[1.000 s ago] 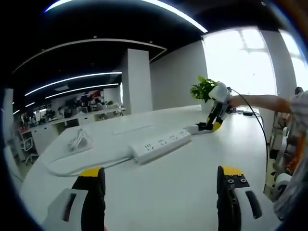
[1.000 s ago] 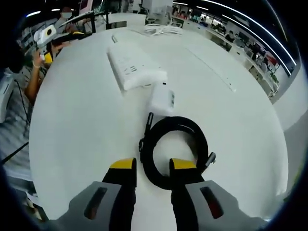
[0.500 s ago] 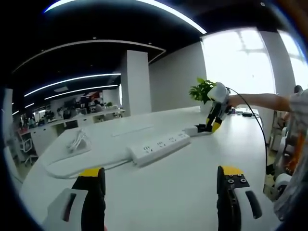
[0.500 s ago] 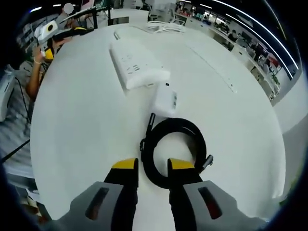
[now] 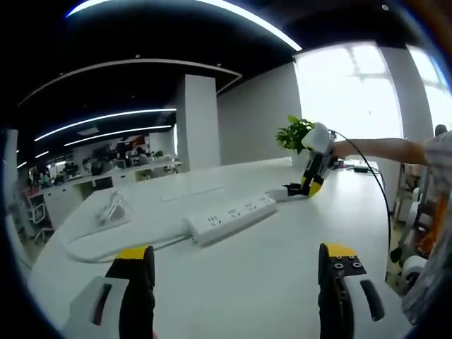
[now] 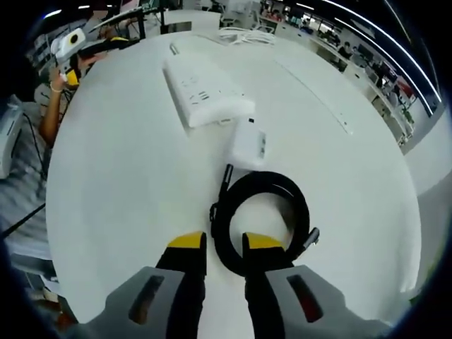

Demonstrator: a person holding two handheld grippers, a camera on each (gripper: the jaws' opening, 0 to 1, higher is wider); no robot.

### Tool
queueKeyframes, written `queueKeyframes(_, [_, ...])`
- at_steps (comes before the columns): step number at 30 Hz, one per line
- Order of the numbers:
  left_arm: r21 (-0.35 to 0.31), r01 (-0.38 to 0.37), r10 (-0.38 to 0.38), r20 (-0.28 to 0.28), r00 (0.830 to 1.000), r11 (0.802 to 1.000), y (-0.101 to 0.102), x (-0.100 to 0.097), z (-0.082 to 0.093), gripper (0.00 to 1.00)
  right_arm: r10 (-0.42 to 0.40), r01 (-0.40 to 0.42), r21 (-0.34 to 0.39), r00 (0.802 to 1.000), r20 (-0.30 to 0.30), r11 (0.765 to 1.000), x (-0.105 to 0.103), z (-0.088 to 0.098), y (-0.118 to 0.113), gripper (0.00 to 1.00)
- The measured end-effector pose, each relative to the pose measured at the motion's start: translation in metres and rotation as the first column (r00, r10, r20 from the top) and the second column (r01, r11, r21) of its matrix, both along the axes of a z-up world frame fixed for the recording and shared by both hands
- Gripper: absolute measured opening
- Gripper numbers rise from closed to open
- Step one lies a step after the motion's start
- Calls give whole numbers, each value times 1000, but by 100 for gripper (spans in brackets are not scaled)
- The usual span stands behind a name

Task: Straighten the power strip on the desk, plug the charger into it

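On the white desk (image 6: 127,176) in the right gripper view, the power strip (image 6: 203,92) lies at about 12 o'clock, slanting from upper left to lower right. Just below its near end, at about 1 o'clock from the middle, sits the white charger (image 6: 248,143). It is just beside the strip; I cannot tell if they touch. Under the charger lies a black cable (image 6: 263,215) rolled into a ring. The right gripper (image 6: 217,247) comes up from 6 o'clock. Its yellow-tipped jaws are close together, with a small gap, and the near edge of the black ring lies in that gap. I cannot tell if the jaws squeeze it. At 10 o'clock a person's hand holds the other gripper.

In the left gripper view, the left gripper (image 5: 240,261) has its jaws wide apart, with nothing between them, above the bare desk (image 5: 233,282). The power strip (image 5: 229,217) lies near the middle, with its cord running off toward 9 o'clock. At 2 o'clock the right gripper (image 5: 309,185) points down at the desk by the charger (image 5: 279,191). A green plant (image 5: 295,131) stands behind it. A small bundle of white cable (image 5: 113,208) lies at 9 o'clock.
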State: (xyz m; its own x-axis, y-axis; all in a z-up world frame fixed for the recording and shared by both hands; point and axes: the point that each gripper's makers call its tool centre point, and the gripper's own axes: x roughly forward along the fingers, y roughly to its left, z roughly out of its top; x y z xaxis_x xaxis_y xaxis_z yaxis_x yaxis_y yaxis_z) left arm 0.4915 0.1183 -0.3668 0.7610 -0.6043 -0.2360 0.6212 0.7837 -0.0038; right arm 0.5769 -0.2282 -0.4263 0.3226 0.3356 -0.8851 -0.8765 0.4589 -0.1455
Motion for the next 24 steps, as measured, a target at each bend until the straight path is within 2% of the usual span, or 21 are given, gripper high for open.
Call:
queueKeyframes(15, [-4, -5, 5, 5, 1000, 1000, 4, 0, 2, 98, 44, -44, -25, 999, -25, 999, -3, -2, 4, 8])
queueKeyframes(24, [-5, -8, 8, 8, 1000, 1000, 6, -1, 4, 98, 31, -30, 22, 998, -63, 999, -6, 0, 10, 5])
